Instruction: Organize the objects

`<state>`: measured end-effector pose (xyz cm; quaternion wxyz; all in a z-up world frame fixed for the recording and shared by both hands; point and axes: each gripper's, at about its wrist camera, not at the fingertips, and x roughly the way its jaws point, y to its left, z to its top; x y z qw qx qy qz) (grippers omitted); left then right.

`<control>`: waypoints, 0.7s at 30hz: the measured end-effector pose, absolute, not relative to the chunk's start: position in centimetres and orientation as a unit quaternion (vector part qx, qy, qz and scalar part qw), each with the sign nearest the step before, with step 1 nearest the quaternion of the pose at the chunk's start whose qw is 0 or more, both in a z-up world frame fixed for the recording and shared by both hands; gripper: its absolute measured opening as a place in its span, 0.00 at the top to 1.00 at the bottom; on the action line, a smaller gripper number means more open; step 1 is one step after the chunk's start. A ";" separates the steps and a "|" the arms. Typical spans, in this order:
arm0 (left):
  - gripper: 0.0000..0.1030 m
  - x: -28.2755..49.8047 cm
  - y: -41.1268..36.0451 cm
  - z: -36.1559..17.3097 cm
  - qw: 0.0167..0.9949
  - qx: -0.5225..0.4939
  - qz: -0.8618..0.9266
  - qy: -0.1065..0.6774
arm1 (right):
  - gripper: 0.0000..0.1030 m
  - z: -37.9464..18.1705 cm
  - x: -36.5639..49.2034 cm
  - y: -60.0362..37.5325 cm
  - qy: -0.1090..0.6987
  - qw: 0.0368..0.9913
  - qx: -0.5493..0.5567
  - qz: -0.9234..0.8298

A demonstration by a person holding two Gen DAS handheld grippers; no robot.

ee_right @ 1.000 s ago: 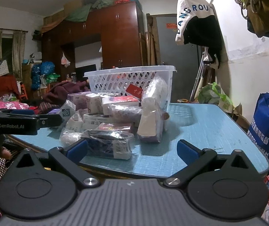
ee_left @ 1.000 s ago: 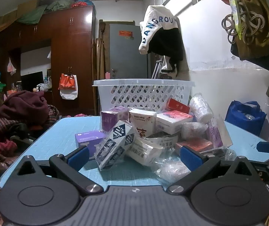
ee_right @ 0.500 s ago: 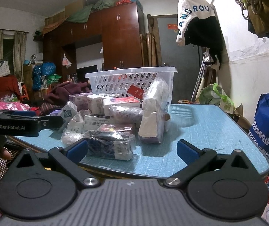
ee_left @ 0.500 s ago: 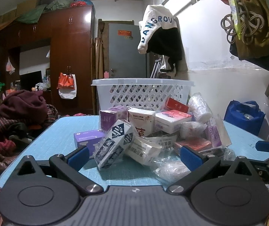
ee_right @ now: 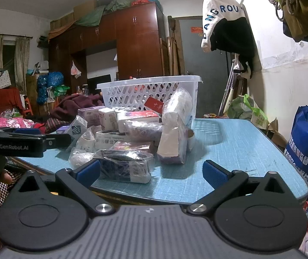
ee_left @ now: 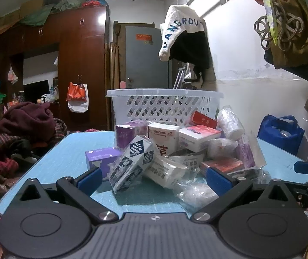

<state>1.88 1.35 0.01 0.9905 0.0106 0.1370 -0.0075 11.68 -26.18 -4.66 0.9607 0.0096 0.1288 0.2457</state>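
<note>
- The left gripper [ee_left: 153, 180] hovers at the near edge of the light-blue table [ee_left: 67, 151], blue-padded jaws spread wide and holding nothing.
- The right gripper [ee_right: 151, 173] is likewise wide apart and empty (its left pad sits just before a clear-wrapped dark box [ee_right: 124, 167]).
- A heap of wrapped boxes and tissue packs [ee_left: 167, 149] lies mid-table.
- Behind the heap stands a white perforated plastic basket [ee_left: 164, 105].

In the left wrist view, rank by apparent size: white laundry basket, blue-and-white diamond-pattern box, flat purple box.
1. white laundry basket
2. blue-and-white diamond-pattern box
3. flat purple box
The lower two are unsure: the diamond-pattern box sits nearer the camera and overlaps the purple one.
</note>
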 end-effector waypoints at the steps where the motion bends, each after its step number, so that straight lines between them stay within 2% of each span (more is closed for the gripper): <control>1: 0.00 1.9 1.3 0.0 0.990 0.011 -0.009 0.138 | 0.00 -4.7 11.7 -26.2 0.128 0.961 0.009 0.245; 21: 0.00 2.0 0.8 -0.4 0.989 0.015 -0.021 0.149 | 0.00 -4.8 11.9 -26.2 0.134 0.963 0.010 0.234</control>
